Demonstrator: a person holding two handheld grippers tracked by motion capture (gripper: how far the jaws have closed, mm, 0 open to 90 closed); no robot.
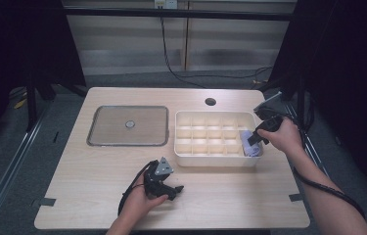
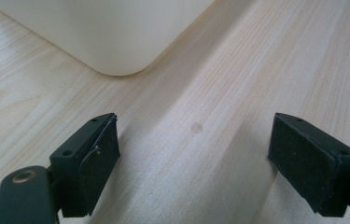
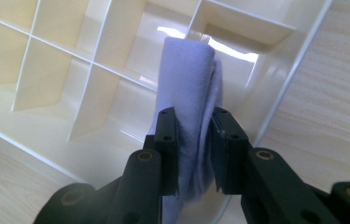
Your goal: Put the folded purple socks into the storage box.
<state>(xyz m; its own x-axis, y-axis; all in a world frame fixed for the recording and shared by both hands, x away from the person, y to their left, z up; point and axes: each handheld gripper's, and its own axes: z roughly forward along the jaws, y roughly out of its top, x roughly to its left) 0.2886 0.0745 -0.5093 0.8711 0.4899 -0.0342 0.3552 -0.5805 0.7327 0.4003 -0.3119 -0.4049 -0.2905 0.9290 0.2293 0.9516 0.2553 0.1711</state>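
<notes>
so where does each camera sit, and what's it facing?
High view: above the person's side, looking forward and down on the pale wooden table; both forearms show.
Left gripper view: on the left gripper, facing bare tabletop, jaws apart.
Right gripper view: on the right gripper, jaws clamping a rolled lilac cloth.
Shared: the cream compartmented plastic organiser box.

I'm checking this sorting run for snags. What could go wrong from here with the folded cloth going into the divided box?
The right hand-held gripper pinches the pale purple cloth over the box's corner compartment; a loose fold might catch a divider. Pushing down could shove the box, since the left hand-held gripper rests open on the table, not bracing it.
</notes>
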